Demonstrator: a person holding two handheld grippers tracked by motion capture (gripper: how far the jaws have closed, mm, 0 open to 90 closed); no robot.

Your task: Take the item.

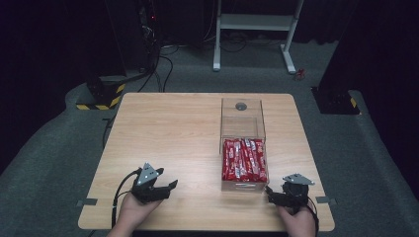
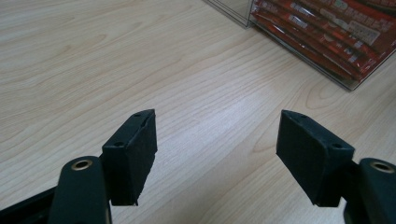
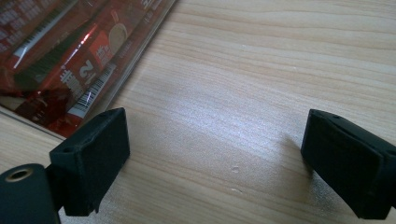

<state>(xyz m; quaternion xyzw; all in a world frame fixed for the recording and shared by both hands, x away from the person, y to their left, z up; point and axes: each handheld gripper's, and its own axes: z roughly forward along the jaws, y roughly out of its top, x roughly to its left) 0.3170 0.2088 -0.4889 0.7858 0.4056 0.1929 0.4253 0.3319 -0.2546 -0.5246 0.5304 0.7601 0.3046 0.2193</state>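
Both the left gripper (image 1: 170, 186) and right gripper (image 1: 270, 193) rest released on the bench (image 1: 168, 128). The red packets (image 1: 244, 159) in the clear box (image 1: 242, 121) look light, crinkly, slippery; pinching one mid-length seems best.

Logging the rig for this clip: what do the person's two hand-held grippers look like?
Both are black. The left hand-held gripper and right hand-held gripper each carry a grey three-cornered plate on top and trail a black cable. Their jaws are blocky, flat-faced black pads with small screw holes. No sleeves are in view.

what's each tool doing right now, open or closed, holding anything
Left tool: open, holding nothing, over bare table.
Right tool: open, holding nothing, beside the clear box of red packets.
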